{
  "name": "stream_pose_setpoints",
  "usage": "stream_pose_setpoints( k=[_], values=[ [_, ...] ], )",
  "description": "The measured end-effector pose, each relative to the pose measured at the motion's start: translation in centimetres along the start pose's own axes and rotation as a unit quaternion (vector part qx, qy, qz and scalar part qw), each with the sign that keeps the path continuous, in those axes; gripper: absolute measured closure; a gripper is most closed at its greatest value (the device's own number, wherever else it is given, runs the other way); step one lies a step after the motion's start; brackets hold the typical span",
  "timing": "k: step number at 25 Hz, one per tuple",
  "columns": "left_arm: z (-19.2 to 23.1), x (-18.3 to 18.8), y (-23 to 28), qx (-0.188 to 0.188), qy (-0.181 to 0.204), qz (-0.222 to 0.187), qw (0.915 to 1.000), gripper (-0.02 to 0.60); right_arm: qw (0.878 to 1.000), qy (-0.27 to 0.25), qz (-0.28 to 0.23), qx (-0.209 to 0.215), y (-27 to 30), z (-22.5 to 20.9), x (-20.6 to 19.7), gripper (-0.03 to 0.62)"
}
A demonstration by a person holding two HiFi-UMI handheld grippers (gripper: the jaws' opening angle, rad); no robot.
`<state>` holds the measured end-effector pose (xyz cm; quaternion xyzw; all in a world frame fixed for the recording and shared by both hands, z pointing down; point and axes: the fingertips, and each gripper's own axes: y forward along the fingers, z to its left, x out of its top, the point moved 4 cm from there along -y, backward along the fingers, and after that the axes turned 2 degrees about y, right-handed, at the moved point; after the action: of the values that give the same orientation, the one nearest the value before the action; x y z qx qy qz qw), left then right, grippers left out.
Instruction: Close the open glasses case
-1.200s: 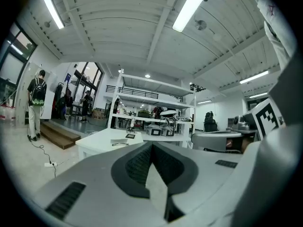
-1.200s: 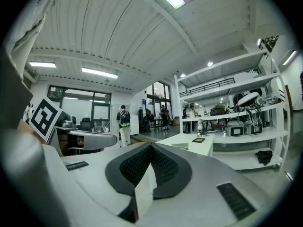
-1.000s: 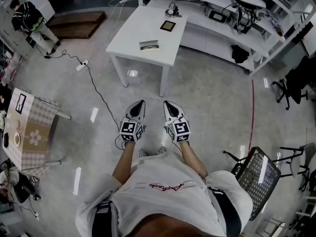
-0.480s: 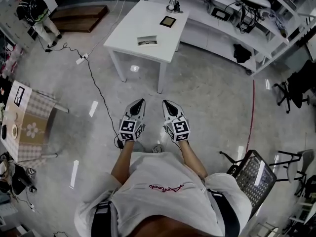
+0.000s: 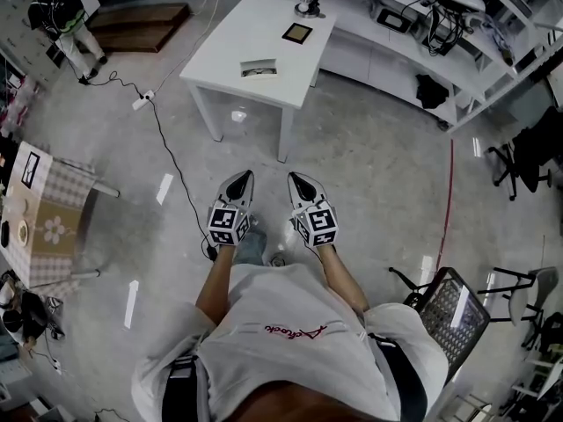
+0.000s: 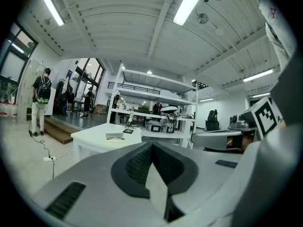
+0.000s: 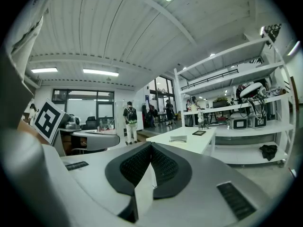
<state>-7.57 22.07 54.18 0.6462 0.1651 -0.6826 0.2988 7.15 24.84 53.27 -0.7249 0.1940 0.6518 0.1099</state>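
Observation:
The open glasses case [image 5: 259, 68] lies on a white table [image 5: 220, 55] well ahead of me; it also shows small and far in the left gripper view [image 6: 115, 136] and the right gripper view [image 7: 178, 139]. My left gripper [image 5: 242, 176] and right gripper [image 5: 297, 178] are held side by side over the floor, pointing toward the table and far short of it. Both are shut with nothing between the pads [image 6: 142, 162] [image 7: 163, 164]. The two dark tips meet in each gripper view.
A dark square object [image 5: 297, 32] and a small stand [image 5: 307, 5] share the table. Long shelving [image 5: 413, 42] runs behind it. A cable [image 5: 171, 161] crosses the floor at left, near a checkered side table [image 5: 48, 227]. A mesh chair [image 5: 457, 319] stands at right. A person [image 5: 62, 20] stands far left.
The view has shifted a little as I step; a shoe now shows under the grippers. Both grippers stay shut and side by side, slightly lower.

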Motion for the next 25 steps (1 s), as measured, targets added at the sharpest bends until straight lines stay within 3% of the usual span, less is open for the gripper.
stream_pose_setpoints(
  k=[11,25],
  values=[
    [1.9,-0.1,4.6,-0.013,-0.005,0.001,0.9999,0.558,1.000,-0.004,0.002,0.002,4.0,-2.3,-0.1,0.565],
    [9.8,3.6,14.4,-0.021,-0.006,-0.008,0.9997,0.558,1.000,-0.017,0.016,0.009,15.4,-6.6,2.0,0.565]
  ],
)
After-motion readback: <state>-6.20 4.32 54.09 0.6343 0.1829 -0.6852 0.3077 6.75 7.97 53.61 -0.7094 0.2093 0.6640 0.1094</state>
